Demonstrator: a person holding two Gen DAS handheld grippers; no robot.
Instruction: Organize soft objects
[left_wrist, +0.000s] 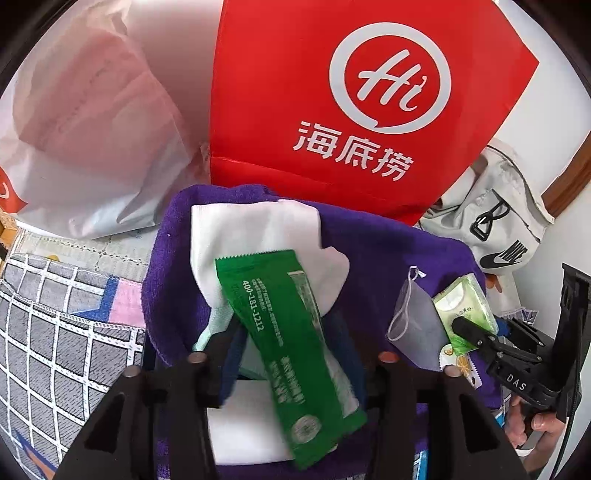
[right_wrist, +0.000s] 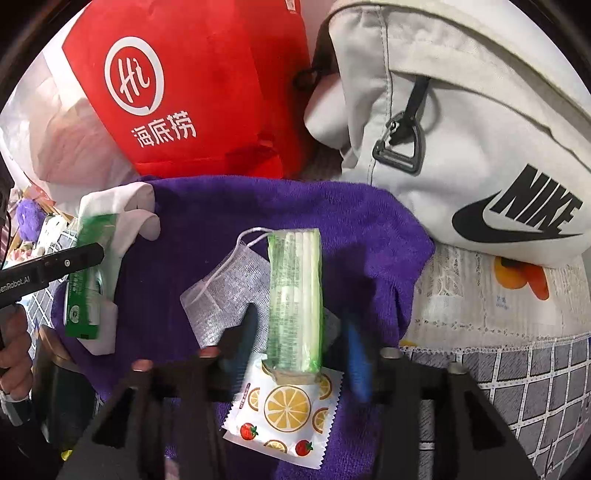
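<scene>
A purple towel (left_wrist: 369, 251) (right_wrist: 258, 206) lies spread under both grippers. On it a white cloth (left_wrist: 255, 229) carries a green wet-wipe packet (left_wrist: 284, 332). My left gripper (left_wrist: 288, 339) stands open astride that packet, its pads not pressing it. My right gripper (right_wrist: 299, 332) is open too, and a pale green tissue pack (right_wrist: 295, 295) lies between its fingers with a gap on each side. The pack rests partly on a lemon-print sachet (right_wrist: 288, 410) and beside a grey mesh pouch (right_wrist: 221, 291). In the left wrist view the right gripper (left_wrist: 465, 328) shows at the tissue pack (left_wrist: 465, 306).
A red bag (left_wrist: 332, 110) stands behind the towel, with a white plastic bag (left_wrist: 74, 129) to its left and a grey Nike bag (right_wrist: 461, 129) to its right. Grey grid-patterned cloth (left_wrist: 55, 332) and a lace table cover (right_wrist: 480, 302) lie around the towel. A person's hand (left_wrist: 535, 424) holds the right gripper.
</scene>
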